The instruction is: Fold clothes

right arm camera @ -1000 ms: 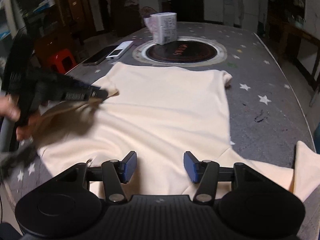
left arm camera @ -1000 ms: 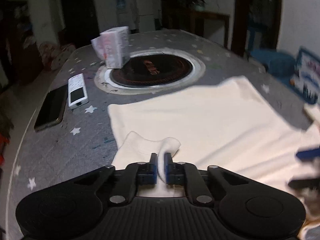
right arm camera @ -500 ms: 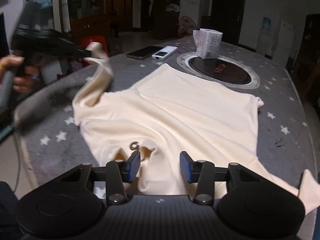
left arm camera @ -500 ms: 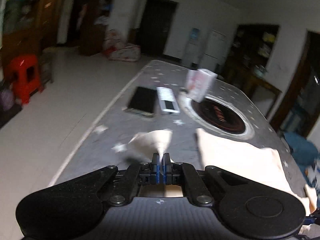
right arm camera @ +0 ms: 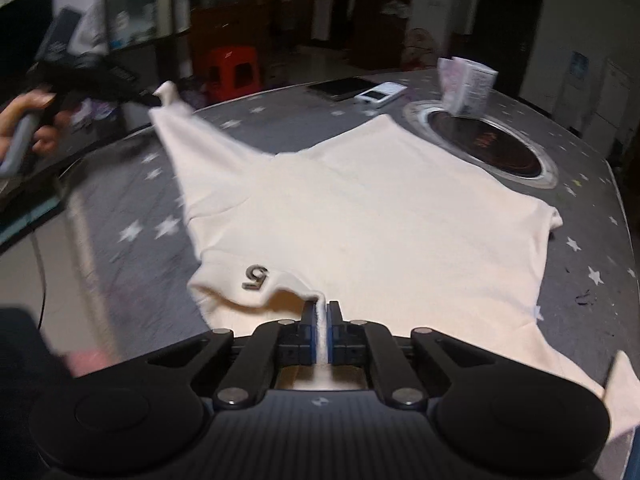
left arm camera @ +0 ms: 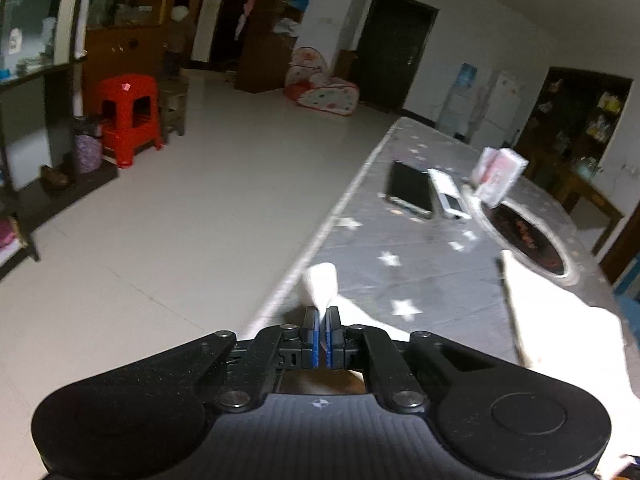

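2 tongs, left tongs (left arm camera: pixel 321 322) and right tongs (right arm camera: pixel 321 316), each clamped on cream shirt (right arm camera: pixel 380 216).

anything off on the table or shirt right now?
Mostly fine. One oddity: the tissue pack sits partly over the round hotplate inset. The cream shirt is not flat: left gripper holds a sleeve out, right gripper pinches the collar.

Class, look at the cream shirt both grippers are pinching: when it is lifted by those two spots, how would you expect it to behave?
Probably floppy: the shirt sags in a drape between the left gripper and the table. Likely light, since thin pinches at the left and right gripper lift it. It may slide easily, as its far part lies loose and flat.
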